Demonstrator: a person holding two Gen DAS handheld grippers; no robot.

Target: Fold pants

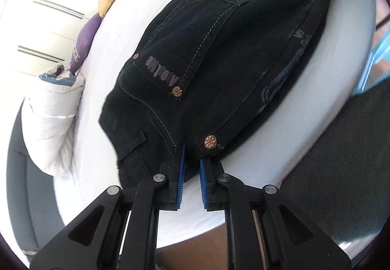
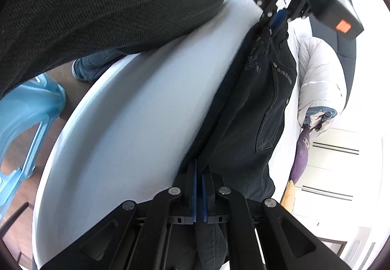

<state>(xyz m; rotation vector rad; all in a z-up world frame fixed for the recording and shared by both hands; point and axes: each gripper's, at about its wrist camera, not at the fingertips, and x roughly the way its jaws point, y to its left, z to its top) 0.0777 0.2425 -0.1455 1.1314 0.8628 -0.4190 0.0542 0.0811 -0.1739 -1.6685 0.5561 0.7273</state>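
Pants (image 1: pixel 219 51) lay stretched across the white surface (image 1: pixel 316 111), waistband toward the left gripper (image 1: pixel 191 162), which pinched the band beside a copper rivet. Opposite, the right gripper (image 2: pixel 199 172) was pressed together on the dark cloth at the far end. Doing this fold well probably meant keeping both ends taut and level, carrying one over the other with edges aligned before letting go.
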